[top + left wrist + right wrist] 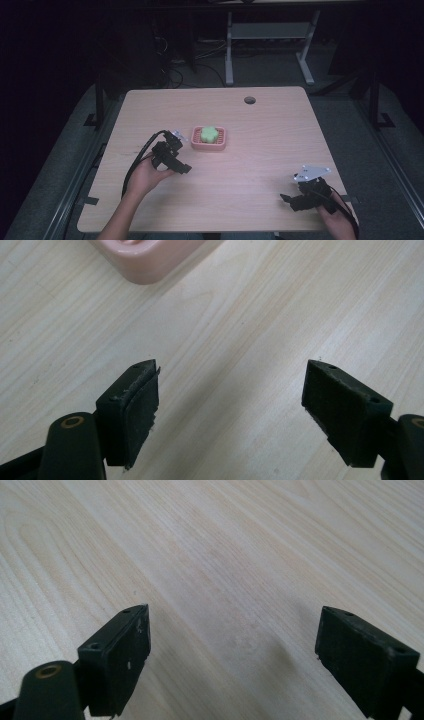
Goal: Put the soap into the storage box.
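Note:
A pink dish [210, 144] sits near the middle of the wooden table [260, 130], with a green flower-shaped piece [209, 133] lying in it. My left gripper [182, 167] hovers just left and in front of the dish, its jaws wide apart and nothing between them. In the left gripper view the gripper [230, 390] faces bare wood, and a corner of the pink dish [145, 257] shows at the top. Near the table's front right edge, my right gripper [287, 199] is open too. In the right gripper view it [232, 635] looks onto bare wood.
A round cable hole [250, 100] is set near the table's far edge. Beyond the table stand white desk legs [229, 50] and loose cables on a dark floor. Dark cables trail from both grippers toward the person's forearms.

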### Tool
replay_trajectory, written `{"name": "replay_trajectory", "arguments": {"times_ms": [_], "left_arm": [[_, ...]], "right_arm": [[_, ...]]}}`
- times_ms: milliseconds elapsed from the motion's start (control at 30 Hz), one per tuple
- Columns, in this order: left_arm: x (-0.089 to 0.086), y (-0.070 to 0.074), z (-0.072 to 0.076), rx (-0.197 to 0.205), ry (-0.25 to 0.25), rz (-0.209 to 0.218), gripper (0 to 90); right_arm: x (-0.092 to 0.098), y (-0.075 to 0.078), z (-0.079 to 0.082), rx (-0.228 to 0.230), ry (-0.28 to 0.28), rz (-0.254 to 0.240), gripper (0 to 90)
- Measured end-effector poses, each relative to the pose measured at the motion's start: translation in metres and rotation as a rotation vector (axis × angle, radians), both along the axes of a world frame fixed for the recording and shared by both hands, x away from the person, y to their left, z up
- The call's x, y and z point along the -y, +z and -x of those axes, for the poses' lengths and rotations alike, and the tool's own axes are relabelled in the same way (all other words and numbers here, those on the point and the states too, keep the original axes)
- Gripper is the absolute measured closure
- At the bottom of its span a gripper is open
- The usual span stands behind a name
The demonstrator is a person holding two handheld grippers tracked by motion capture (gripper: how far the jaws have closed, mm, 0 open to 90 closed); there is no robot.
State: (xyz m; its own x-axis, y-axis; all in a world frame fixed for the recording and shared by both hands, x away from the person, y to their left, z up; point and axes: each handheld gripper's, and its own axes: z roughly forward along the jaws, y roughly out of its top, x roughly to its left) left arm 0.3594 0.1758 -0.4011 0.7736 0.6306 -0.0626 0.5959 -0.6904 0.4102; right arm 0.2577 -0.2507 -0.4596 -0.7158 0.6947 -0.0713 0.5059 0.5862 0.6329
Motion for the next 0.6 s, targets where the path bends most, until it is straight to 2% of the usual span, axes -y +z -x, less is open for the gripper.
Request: {"name": "replay_trajectory", "arguments": {"times_ms": [233, 600], "left_arm": [[-0.005, -0.002, 0.005, -0.003, 0.003, 0.019, 22.5], [-0.017, -0.006, 0.017, -0.004, 0.006, 0.028, 22.4]], "right_arm": [[0.0, -0.001, 0.0, -0.003, 0.003, 0.004, 14.0], [-0.002, -0.002, 0.0, -0.01, 0.006, 0.007, 14.0]]}}
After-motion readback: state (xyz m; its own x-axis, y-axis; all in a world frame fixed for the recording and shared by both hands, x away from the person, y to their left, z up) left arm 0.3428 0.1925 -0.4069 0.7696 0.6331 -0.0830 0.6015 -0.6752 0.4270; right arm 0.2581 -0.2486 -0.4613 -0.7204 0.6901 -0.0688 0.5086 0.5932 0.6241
